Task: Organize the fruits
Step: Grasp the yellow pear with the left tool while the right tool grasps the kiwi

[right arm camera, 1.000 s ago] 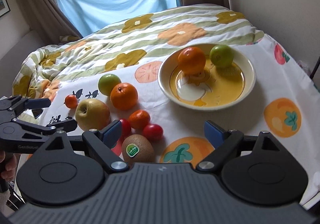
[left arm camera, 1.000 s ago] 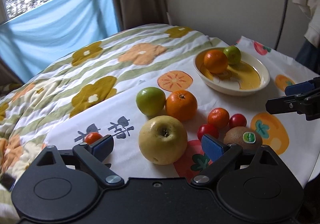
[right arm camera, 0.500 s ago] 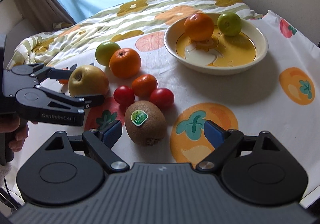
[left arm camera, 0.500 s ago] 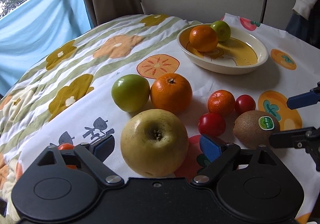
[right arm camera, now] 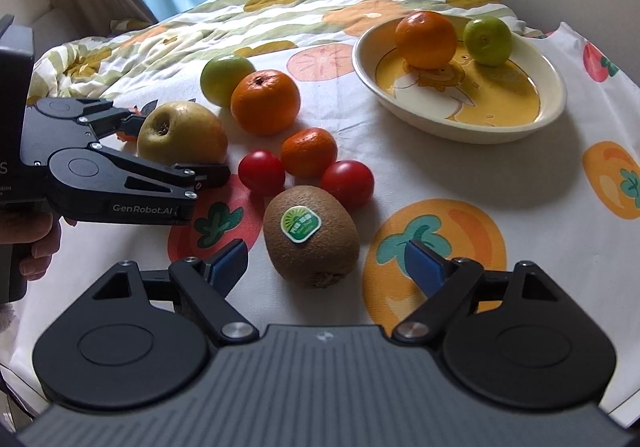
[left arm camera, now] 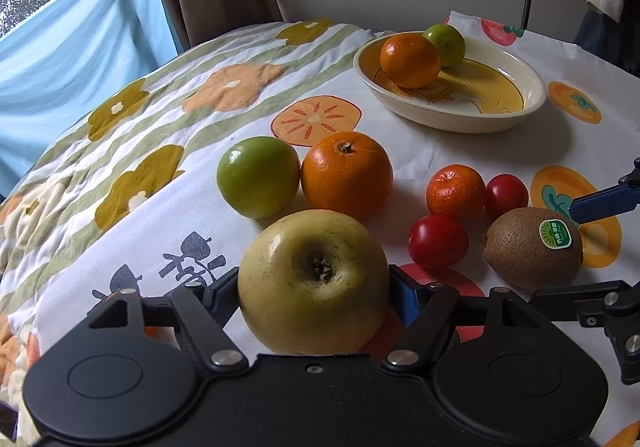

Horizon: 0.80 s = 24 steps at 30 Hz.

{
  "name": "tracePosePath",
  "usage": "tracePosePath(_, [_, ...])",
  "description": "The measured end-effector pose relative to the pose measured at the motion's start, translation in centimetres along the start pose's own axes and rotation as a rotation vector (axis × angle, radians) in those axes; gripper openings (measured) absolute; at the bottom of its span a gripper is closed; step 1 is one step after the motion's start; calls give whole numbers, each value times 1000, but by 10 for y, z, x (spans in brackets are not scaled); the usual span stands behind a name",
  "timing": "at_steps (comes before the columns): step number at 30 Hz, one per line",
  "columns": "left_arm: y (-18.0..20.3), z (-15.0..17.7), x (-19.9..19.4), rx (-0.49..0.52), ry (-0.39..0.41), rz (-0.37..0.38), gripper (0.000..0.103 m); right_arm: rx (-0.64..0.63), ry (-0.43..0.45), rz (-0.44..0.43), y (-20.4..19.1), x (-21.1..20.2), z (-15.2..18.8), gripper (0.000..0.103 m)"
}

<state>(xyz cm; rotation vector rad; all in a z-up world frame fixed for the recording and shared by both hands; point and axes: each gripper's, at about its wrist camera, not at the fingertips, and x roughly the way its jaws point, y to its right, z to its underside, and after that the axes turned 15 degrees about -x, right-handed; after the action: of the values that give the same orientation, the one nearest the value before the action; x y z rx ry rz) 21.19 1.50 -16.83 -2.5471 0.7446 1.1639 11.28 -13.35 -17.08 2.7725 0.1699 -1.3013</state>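
My left gripper [left arm camera: 314,287] has its fingers on both sides of a big yellow apple [left arm camera: 314,281] on the cloth; the pads look against it. The same apple shows in the right wrist view [right arm camera: 182,133]. My right gripper [right arm camera: 326,261] is open around a brown kiwi [right arm camera: 311,235] with a green sticker, its pads apart from the fruit. The kiwi also shows in the left wrist view [left arm camera: 534,247]. A cream and yellow bowl [right arm camera: 556,107] at the back right holds an orange [right arm camera: 426,39] and a green fruit [right arm camera: 488,41].
Between the apple and kiwi lie two red tomatoes [right arm camera: 261,172] [right arm camera: 347,183] and a small mandarin [right arm camera: 308,152]. Behind them sit a large orange [right arm camera: 265,102] and a green fruit [right arm camera: 226,77]. A small orange-red fruit [right arm camera: 128,133] hides behind the left gripper.
Both grippers have moved forward and down. The left gripper's fingers have closed in around the apple. The right gripper has come around the kiwi.
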Motion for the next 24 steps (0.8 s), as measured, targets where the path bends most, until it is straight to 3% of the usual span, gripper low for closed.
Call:
tracePosePath(13, [-5, 9, -6, -15, -9, -66, 78, -41, -15, -4, -9, 10, -2, 96])
tracePosePath(15, [-7, 12, -10, -32, -13, -78, 78, -59, -13, -4, -12, 11, -3, 86])
tracePosePath(22, [-13, 26, -23, -82, -26, -117, 78, -89, 2, 28, -18, 13, -6, 76])
tracePosePath(24, [-13, 29, -27, -101, -35, -138, 78, -85, 4, 40, -16, 13, -6, 68])
